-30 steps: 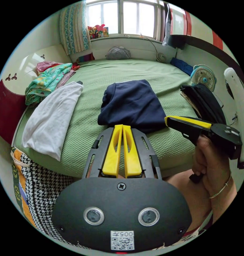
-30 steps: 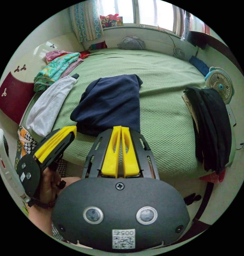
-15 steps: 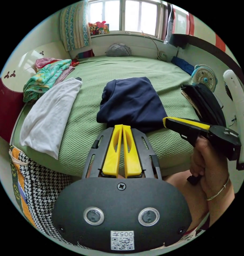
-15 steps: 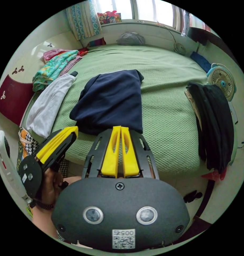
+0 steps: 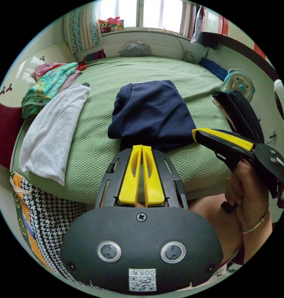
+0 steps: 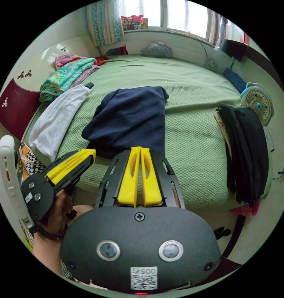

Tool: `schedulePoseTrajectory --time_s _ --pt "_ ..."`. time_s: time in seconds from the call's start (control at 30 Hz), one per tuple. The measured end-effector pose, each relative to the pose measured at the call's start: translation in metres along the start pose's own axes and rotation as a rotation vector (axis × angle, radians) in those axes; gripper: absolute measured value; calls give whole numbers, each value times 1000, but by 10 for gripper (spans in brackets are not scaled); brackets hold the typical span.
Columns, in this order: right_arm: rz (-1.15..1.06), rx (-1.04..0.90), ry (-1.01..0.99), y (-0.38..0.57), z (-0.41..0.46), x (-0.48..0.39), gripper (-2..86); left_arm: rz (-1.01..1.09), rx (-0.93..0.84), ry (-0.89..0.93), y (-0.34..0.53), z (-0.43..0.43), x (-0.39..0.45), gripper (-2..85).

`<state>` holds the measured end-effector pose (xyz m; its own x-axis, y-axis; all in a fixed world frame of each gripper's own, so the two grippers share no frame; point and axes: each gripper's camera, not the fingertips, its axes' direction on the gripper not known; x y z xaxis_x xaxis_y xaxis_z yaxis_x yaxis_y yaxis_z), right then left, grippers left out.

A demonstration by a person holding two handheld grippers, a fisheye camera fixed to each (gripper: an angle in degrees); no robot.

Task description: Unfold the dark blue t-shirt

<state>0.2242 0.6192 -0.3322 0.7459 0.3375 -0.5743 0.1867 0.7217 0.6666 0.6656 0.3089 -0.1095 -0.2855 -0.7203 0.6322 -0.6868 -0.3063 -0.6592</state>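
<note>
The dark blue t-shirt lies folded on the green bed, its near edge toward me. My left gripper hangs just short of that near edge, yellow jaws pressed together with nothing between them. It also comes into the right gripper view as the left gripper, low on the left, held by a hand. My right gripper is likewise shut and empty, tips over the shirt's near edge. In the left gripper view the right gripper reaches in from the right beside the shirt's near right corner.
A white cloth lies along the bed's left side, with colourful folded bedding behind it. Dark folded clothes hang over the right edge near a small fan. A houndstooth bag stands by the bed.
Both views have shifted slightly as the hands moved a little toward the bed. The shirt lies as before, and both grippers stay shut.
</note>
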Motion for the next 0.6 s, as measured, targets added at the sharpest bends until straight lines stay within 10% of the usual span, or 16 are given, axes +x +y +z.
schedulePoseTrajectory --time_s 0.6 --pt "6 27 -27 1 1 -5 -10 -46 23 40 -9 -5 -26 -7"
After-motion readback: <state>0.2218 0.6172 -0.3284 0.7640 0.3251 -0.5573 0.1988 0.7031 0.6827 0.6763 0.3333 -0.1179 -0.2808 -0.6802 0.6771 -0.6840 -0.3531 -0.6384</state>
